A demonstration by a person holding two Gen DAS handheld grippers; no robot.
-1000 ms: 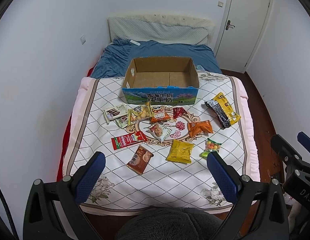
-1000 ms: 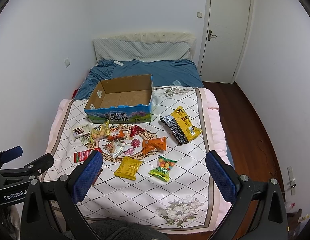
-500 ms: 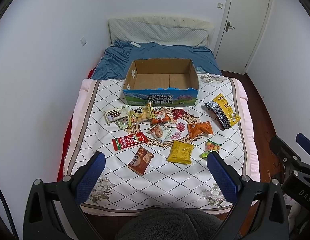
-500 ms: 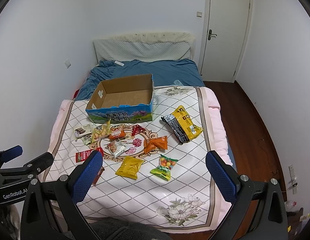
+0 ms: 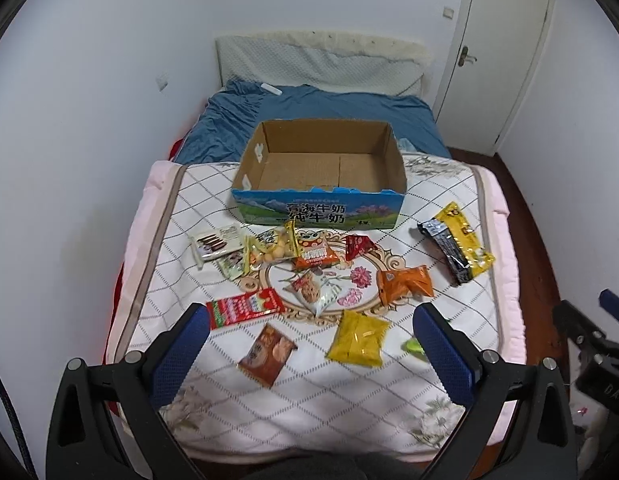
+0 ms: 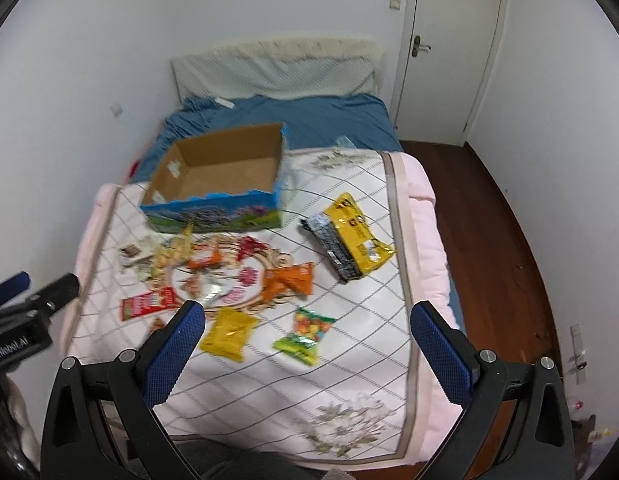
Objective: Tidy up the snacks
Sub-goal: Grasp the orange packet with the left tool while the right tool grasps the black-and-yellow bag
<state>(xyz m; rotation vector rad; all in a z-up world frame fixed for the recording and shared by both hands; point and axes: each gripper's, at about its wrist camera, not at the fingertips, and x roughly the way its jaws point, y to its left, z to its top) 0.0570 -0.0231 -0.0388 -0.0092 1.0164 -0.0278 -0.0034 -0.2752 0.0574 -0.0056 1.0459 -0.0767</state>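
An empty open cardboard box [image 5: 321, 168] [image 6: 217, 168] with a blue printed front stands at the far side of a quilted blanket [image 5: 269, 400] on a bed. Several snack packets lie in front of it: a brown packet [image 5: 268, 354], a plain yellow packet [image 5: 359, 338] [image 6: 229, 332], a red strip packet [image 5: 245, 307], an orange packet [image 5: 405, 284] [image 6: 291, 280], a green candy bag [image 6: 305, 334], and a black-and-yellow pack [image 5: 455, 246] [image 6: 349, 240]. My left gripper [image 5: 309, 340] is open and empty above the near packets. My right gripper [image 6: 305, 340] is open and empty over the candy bag.
A blue sheet [image 5: 309, 108] and a pale headboard cushion [image 5: 321, 60] lie behind the box. White walls flank the bed's left side. A closed white door [image 6: 449, 48] and wooden floor [image 6: 497, 240] are on the right.
Both grippers have moved forward and lower toward the bed, so the packets look larger. The right view has also swung right. No packet has moved.
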